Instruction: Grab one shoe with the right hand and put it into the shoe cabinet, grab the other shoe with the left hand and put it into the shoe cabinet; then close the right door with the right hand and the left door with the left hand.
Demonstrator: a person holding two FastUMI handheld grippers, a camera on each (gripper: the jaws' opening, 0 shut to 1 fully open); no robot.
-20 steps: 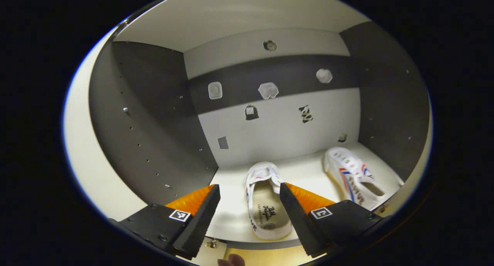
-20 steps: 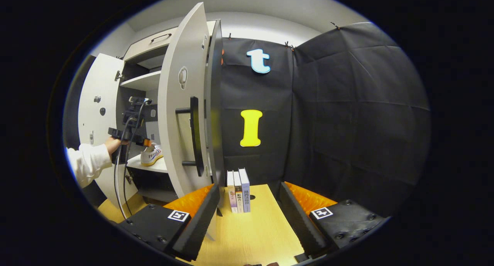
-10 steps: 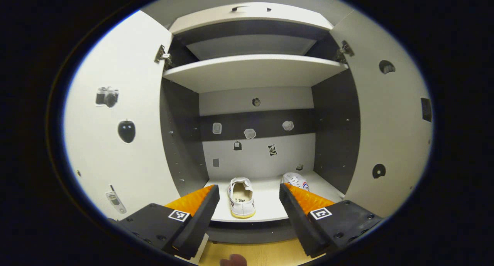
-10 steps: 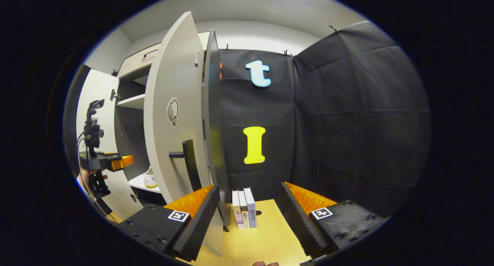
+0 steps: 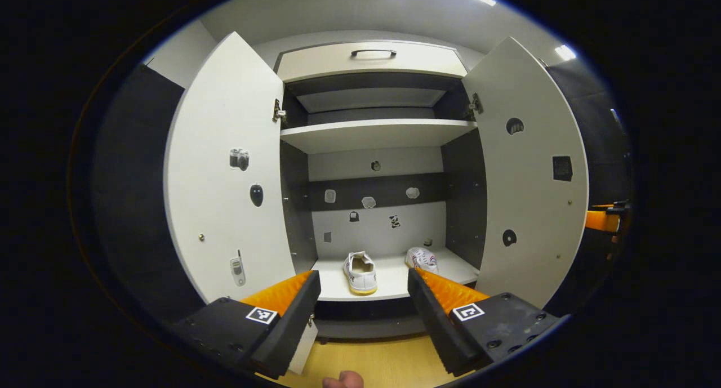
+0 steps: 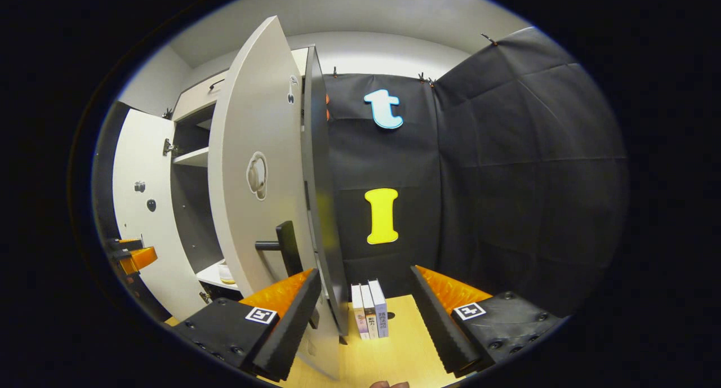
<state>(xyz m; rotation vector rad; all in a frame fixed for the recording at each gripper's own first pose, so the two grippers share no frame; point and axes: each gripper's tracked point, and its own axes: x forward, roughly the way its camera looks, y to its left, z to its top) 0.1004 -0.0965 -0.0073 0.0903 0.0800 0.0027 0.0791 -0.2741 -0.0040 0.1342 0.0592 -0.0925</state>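
Note:
Two white shoes stand on the lower shelf (image 5: 388, 289) of the open shoe cabinet: one (image 5: 360, 271) with its heel toward me, the other (image 5: 422, 259) with red and blue stripes farther right. My left gripper (image 5: 363, 315) is open and empty, well back from the cabinet front. The left door (image 5: 225, 179) and right door (image 5: 529, 174) both stand wide open. In the right gripper view my right gripper (image 6: 366, 320) is open and empty, just outside the right door (image 6: 253, 179), close to its black handle (image 6: 284, 247). The left gripper (image 6: 132, 257) shows small at far left.
An upper shelf (image 5: 377, 133) and a drawer with a black handle (image 5: 372, 53) top the cabinet. Three books (image 6: 369, 317) stand upright on the wooden table (image 6: 394, 354) beside the right door's edge. Black cloth walls close the booth to the right.
My left gripper has drawn straight back out of the cabinet, leaving the shoe on the shelf. My right gripper has shifted slightly nearer the right door's handle.

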